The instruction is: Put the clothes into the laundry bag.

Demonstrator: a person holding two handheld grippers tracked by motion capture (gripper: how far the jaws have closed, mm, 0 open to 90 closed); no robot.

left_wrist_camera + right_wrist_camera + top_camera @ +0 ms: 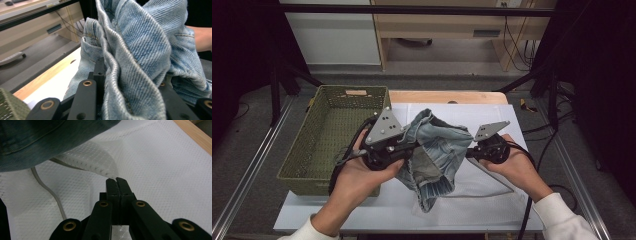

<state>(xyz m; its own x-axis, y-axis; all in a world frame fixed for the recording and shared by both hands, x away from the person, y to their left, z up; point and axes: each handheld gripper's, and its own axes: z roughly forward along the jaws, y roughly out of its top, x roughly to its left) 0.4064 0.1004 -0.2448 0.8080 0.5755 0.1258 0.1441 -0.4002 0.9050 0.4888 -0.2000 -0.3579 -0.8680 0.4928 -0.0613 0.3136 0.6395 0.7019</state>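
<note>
While the left gripper (408, 145) clamps a thick fold of the denim garment (437, 150), lifted just right of the green basket (329, 140), the right gripper (116, 179), farther from the basket, pinches the white mesh bag (160, 170) with jaws pressed together. Heavy denim could slide from its grip, or the thin mesh tear free, dropping the garment short of the bag's mouth.

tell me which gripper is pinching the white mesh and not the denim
The right gripper: its jaws are shut on a fold of the white mesh bag. The left gripper holds the bunched denim garment instead.
</note>
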